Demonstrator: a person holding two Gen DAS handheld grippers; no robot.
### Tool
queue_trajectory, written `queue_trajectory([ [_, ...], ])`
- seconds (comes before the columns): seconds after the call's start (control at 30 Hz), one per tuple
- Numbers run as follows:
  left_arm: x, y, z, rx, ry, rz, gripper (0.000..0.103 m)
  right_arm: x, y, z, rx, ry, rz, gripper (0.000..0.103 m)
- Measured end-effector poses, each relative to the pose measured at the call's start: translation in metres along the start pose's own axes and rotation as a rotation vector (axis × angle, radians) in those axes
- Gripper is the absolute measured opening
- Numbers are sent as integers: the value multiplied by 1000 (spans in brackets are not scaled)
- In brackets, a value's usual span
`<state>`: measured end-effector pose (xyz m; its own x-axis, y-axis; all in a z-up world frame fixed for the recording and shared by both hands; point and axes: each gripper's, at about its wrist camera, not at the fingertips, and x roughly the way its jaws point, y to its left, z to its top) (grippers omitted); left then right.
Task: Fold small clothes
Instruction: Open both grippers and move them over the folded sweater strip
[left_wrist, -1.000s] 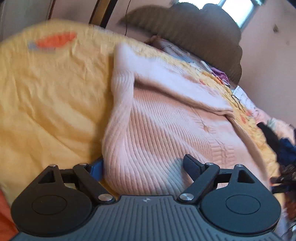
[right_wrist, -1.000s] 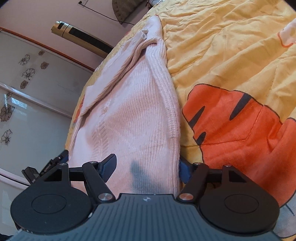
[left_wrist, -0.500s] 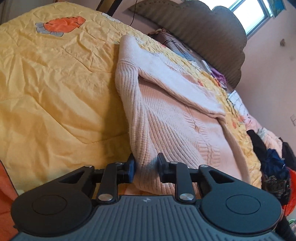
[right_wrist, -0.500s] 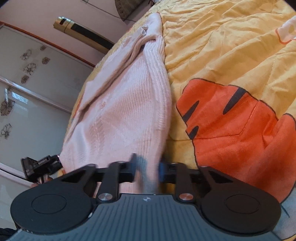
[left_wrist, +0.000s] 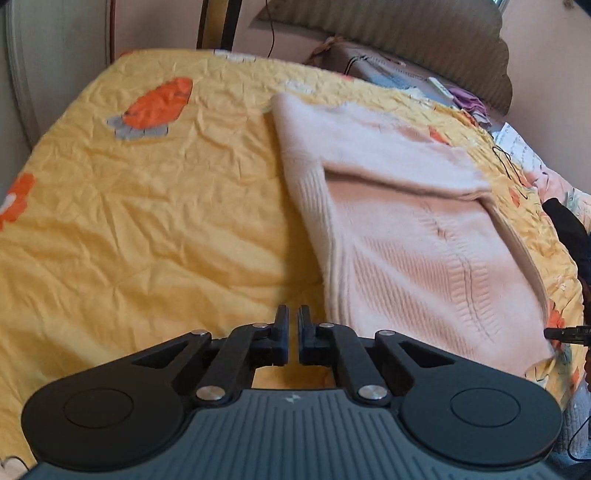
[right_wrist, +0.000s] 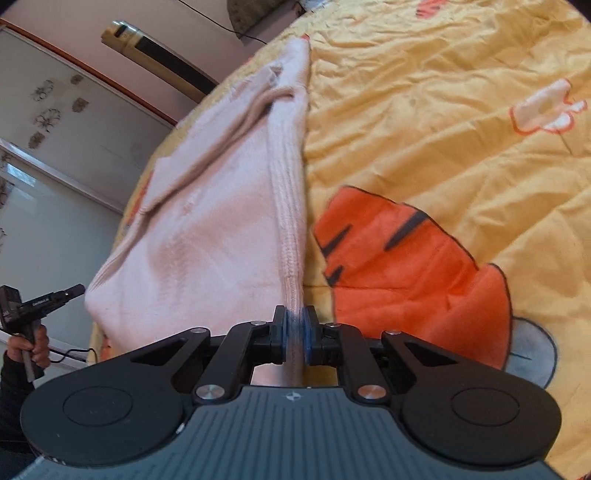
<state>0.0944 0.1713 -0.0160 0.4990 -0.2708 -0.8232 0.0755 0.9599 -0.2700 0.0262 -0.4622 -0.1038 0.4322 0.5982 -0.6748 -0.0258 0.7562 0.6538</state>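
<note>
A pink knit sweater (left_wrist: 424, 240) lies folded lengthwise on the yellow bedspread (left_wrist: 147, 221). My left gripper (left_wrist: 293, 325) is shut with nothing between its fingers. It hovers over bare bedspread just left of the sweater's near corner. In the right wrist view the sweater (right_wrist: 221, 221) runs away from me, and my right gripper (right_wrist: 294, 325) is shut on its ribbed edge at the near end. At the far left of that view a hand holds the left gripper (right_wrist: 37, 302) beside the sweater's other near corner.
A padded headboard (left_wrist: 406, 44) and a pile of fabrics (left_wrist: 388, 70) stand at the far end of the bed. Dark clothes (left_wrist: 569, 229) lie at the right edge. A standing air conditioner (right_wrist: 159, 55) and wardrobe doors (right_wrist: 44, 147) line the wall.
Both grippers went from open to shut. The left one closed at the sweater's corner, then rose and came away to the left with nothing in it. The right one closed on the ribbed edge.
</note>
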Motion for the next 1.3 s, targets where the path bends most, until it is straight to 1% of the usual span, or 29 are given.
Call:
queue_trajectory([
  [0.07, 8, 11, -15, -100, 9, -10, 6, 4, -7, -5, 35, -17, 23, 14],
  [0.1, 6, 16, -27, -144, 0, -45, 9, 3, -9, -6, 63, -36, 39, 17],
  [0.13, 4, 16, -37, -172, -25, -73, 11, 1, -11, -7, 92, -53, 48, 30],
  [0.2, -3, 13, -57, -196, -112, -118, 32, -7, -12, -9, 127, -88, 69, 45],
  [0.23, -6, 11, -65, -195, -152, -126, 39, -13, -10, -10, 126, -111, 78, 46],
  [0.27, -7, 9, -73, -200, -187, -130, 57, -17, -7, -10, 124, -126, 83, 46],
  [0.3, -9, 10, -80, -210, -226, -137, 69, -21, -4, -11, 122, -137, 105, 48],
  [0.33, -9, 10, -84, -219, -262, -142, 71, -24, -2, -12, 123, -145, 125, 55],
  [0.4, -8, 13, -88, -219, -292, -172, 71, -24, 4, -10, 112, -149, 139, 64],
  [0.43, -7, 15, -88, -231, -298, -192, 71, -21, 6, -9, 98, -138, 131, 65],
  [0.47, -5, 17, -87, -249, -303, -231, 71, -18, 7, -9, 93, -127, 113, 65],
  [0.5, -2, 19, -86, -273, -305, -300, 71, -15, 7, -8, 101, -119, 98, 65],
  [0.53, 1, 21, -86, -295, -305, -359, 71, -12, 7, -9, 112, -112, 101, 65],
  [0.57, 5, 24, -87, -316, -299, -396, 71, -9, 6, -10, 120, -107, 110, 65],
  [0.63, 13, 34, -95, -409, -251, -427, 71, -5, 7, -12, 125, -99, 112, 65],
  [0.67, 14, 39, -101, -453, -242, -451, 71, -4, 9, -14, 125, -94, 104, 65],
  [0.77, 10, 49, -123, -545, -268, -572, 71, -6, 13, -20, 117, -88, 102, 65],
  [0.8, 8, 50, -127, -562, -274, -596, 71, -7, 14, -22, 118, -92, 102, 67],
  [0.87, 3, 46, -132, -560, -301, -591, 71, -10, 11, -24, 129, -100, 94, 68],
  [0.97, 7, 43, -129, -553, -296, -554, 72, -10, 6, -24, 145, -109, 87, 68],
  [1.03, 15, 43, -124, -565, -269, -515, 77, -9, 5, -23, 140, -104, 77, 68],
  [1.1, 25, 42, -116, -553, -251, -491, 78, -7, 8, -22, 113, -97, 55, 68],
  [1.2, 37, 31, -103, -492, -225, -499, 78, -5, 10, -21, 88, -90, 43, 68],
  [1.27, 47, 20, -95, -443, -172, -504, 78, -5, 8, -20, 89, -96, 43, 68],
  [1.3, 52, 13, -92, -417, -135, -481, 75, -6, 7, -19, 92, -106, 46, 68],
])
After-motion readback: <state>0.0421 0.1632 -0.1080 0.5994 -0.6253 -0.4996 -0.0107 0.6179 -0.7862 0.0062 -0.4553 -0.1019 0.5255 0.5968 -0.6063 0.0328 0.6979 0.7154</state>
